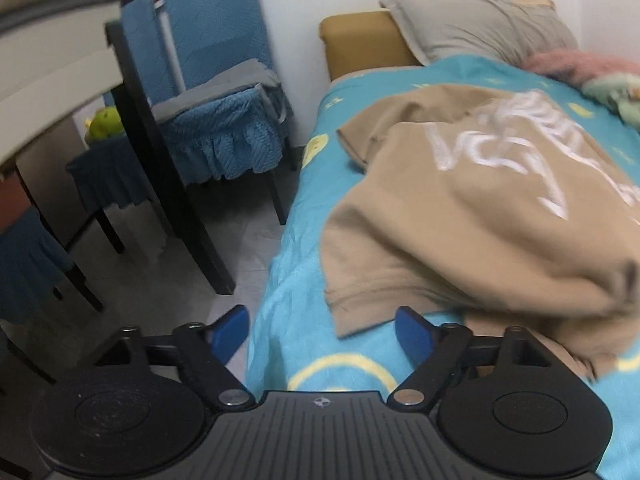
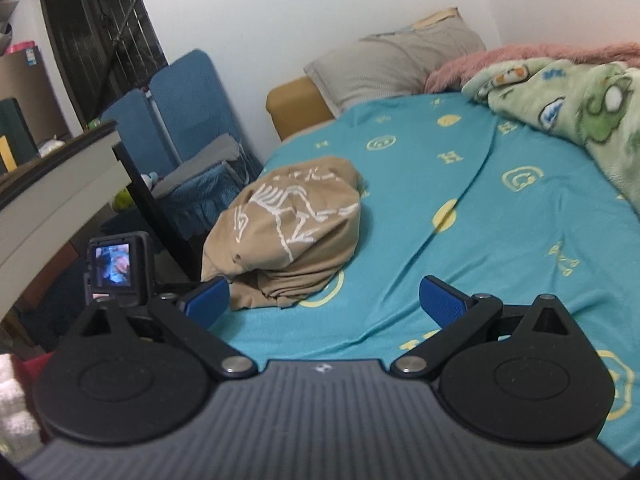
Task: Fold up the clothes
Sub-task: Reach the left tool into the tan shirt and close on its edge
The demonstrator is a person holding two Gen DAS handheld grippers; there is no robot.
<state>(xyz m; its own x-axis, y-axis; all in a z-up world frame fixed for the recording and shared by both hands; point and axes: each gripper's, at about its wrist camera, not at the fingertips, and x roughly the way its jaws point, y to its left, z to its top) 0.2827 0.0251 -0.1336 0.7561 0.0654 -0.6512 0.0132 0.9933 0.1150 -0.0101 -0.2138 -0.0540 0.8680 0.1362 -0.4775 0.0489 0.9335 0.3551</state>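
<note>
White lettering printed across tan garment [image 1: 472, 200], too blurred and creased to read. Yellow "H" motifs scattered on turquoise bedsheet [image 2: 500, 208].

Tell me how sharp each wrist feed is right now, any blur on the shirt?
Left wrist view: the tan shirt is smeared by motion blur and its white print streaks; the left hand-held gripper stays sharp. Right wrist view: the shirt is crisper, its print readable as lines; fisheye bends the bed edges.
</note>
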